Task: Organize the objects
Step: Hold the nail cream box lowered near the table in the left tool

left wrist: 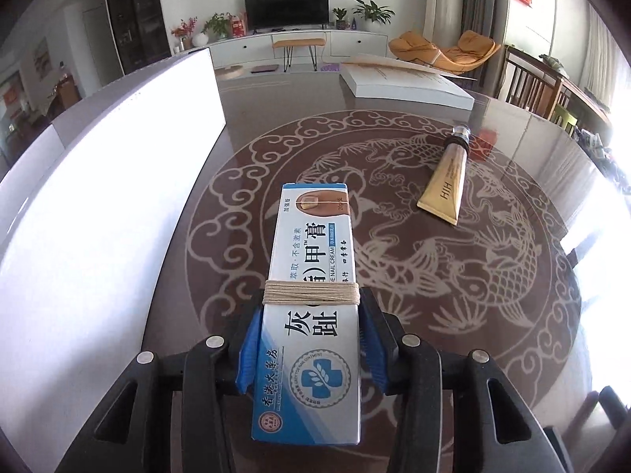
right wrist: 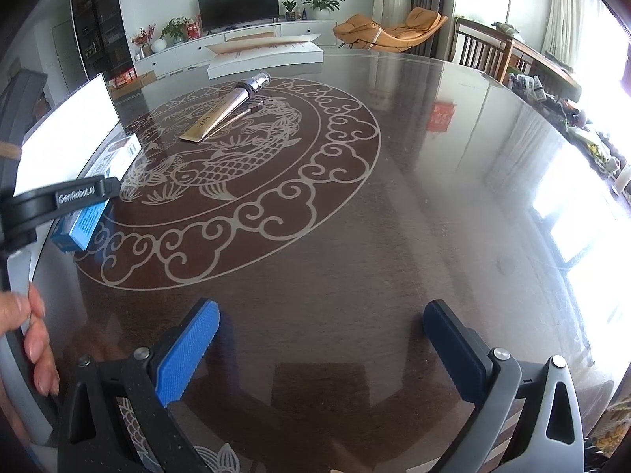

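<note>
Living room beyond: black television, white low cabinet, potted plants, orange lounge chair. Round dark glossy counter (right wrist: 394, 197) with pale carp-and-cloud pattern at its centre.

Left gripper (left wrist: 311, 339): blue-padded fingers (left wrist: 249, 351) pinching the long white-and-blue nail cream carton (left wrist: 313, 276) by its two long sides, about midway along. Carton runs lengthwise between the fingers, pointing away from the camera, printed face up, far end out over the pattern. Band of tan string (left wrist: 310, 291) wound around the carton just ahead of the fingertips. In the right wrist view the same carton (right wrist: 118, 153) shows at the left edge, held by the black left gripper; whether it rests on the counter or is lifted, cannot tell.

Large white flat panel (left wrist: 118, 181) just to the left of the carton.

Gold squeeze tube with silver cap (left wrist: 447, 177) lying flat on the pattern, ahead and right of the carton, well apart from it. Thin brown pencil (right wrist: 236, 117) alongside the tube.

White flat box (left wrist: 410, 88) at the far edge.

Right gripper (right wrist: 321, 339): fingers (right wrist: 189, 351) spread wide, holding nothing, over bare counter, well apart from tube and carton.
</note>
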A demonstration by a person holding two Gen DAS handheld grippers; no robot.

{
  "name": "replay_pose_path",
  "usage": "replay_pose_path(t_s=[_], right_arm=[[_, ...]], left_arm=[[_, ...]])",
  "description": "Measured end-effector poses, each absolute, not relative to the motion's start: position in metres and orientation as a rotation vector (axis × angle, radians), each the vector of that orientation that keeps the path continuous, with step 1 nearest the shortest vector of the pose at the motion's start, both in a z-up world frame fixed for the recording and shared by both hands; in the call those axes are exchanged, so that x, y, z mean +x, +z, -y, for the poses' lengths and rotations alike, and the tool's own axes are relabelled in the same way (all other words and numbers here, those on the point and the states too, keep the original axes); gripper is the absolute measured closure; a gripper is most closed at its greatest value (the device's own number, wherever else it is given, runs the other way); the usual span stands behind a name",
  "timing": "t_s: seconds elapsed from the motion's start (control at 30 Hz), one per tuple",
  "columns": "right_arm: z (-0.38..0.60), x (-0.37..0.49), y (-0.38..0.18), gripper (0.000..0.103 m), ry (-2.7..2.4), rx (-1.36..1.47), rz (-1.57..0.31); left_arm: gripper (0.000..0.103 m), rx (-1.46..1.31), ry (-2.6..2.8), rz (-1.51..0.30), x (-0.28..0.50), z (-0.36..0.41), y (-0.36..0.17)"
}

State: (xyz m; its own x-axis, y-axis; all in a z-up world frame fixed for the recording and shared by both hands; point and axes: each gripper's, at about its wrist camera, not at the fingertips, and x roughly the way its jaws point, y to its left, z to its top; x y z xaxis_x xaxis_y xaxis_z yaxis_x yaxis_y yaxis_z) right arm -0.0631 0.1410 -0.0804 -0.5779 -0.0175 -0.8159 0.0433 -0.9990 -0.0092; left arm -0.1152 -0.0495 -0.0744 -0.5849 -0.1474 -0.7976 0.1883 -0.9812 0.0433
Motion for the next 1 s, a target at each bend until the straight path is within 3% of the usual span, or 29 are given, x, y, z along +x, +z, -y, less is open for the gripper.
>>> replay_pose_path(t_s=[0.13, 0.27, 1.0], right_arm=[[-0.141, -0.063, -0.081, 0.000, -2.761, 1.426, -0.043], [-0.141, -0.063, -0.081, 0.000, -2.761, 1.426, -0.043], [-0.142, -0.062, -0.080, 0.000, -2.769, 1.424, -0.043]], left_arm=[[0.017, 1.327, -2.628, 0.001, -0.103, 0.050, -0.075], [0.004, 1.363, -2.609, -0.072, -0.103, 0.062, -0.078], [0.000, 1.357, -2.627, -0.116, -0.103, 0.061, -0.082]])
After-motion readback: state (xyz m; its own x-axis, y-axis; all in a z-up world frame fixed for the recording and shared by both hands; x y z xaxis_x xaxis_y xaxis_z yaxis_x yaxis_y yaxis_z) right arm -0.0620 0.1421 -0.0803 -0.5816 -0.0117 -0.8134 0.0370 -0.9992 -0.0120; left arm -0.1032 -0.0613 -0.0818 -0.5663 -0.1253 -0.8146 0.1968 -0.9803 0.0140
